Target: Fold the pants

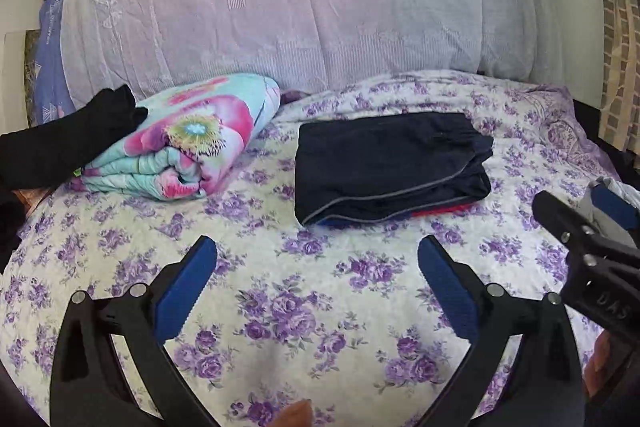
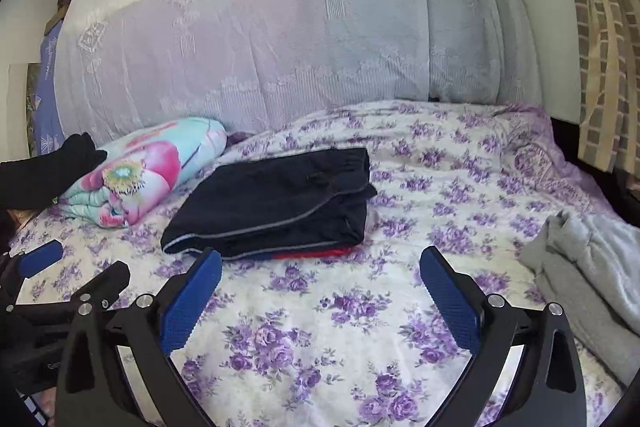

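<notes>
While folded navy pants lie on the purple-flowered bedsheet, both grippers stand apart from them. Left gripper and right gripper gape wide, empty.

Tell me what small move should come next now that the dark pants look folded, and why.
Probably swing the right gripper toward the grey garment lying crumpled at the right edge of the bed. The dark pants already sit folded on a stack, and both grippers are open and hold nothing, the left gripper included.
</notes>
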A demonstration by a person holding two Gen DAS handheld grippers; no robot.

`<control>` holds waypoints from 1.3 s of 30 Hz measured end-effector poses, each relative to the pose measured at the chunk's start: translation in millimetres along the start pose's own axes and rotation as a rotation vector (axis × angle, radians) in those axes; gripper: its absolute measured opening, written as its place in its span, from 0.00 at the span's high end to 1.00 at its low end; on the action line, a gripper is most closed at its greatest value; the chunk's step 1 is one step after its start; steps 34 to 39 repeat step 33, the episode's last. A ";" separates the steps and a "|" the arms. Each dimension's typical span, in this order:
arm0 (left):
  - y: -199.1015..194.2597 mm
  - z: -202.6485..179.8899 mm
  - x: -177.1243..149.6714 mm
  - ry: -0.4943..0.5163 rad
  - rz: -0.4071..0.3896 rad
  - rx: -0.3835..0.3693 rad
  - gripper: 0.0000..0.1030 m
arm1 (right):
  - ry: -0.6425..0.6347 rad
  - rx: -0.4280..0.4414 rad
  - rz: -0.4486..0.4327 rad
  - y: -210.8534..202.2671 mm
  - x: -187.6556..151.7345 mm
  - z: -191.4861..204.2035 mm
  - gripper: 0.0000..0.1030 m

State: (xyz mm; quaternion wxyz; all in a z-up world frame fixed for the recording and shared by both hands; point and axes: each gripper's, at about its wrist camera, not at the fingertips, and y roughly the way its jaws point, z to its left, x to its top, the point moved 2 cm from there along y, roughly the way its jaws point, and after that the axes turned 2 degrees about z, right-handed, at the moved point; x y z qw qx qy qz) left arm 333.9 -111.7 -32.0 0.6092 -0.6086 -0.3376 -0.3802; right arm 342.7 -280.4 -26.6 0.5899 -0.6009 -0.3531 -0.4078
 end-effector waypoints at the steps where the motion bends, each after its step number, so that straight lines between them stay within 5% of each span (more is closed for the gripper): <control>1: 2.6 -0.5 0.0 0.001 0.006 0.009 0.04 | 0.002 0.001 0.013 3.7 -2.2 0.1 0.03; 14: 8.7 -0.7 -0.6 -0.016 0.071 -0.031 0.04 | 0.004 0.007 0.031 9.4 -7.9 1.6 0.03; 39: 6.1 8.8 1.5 -0.049 0.050 0.003 0.04 | -0.013 0.001 0.031 7.8 -7.4 5.0 0.03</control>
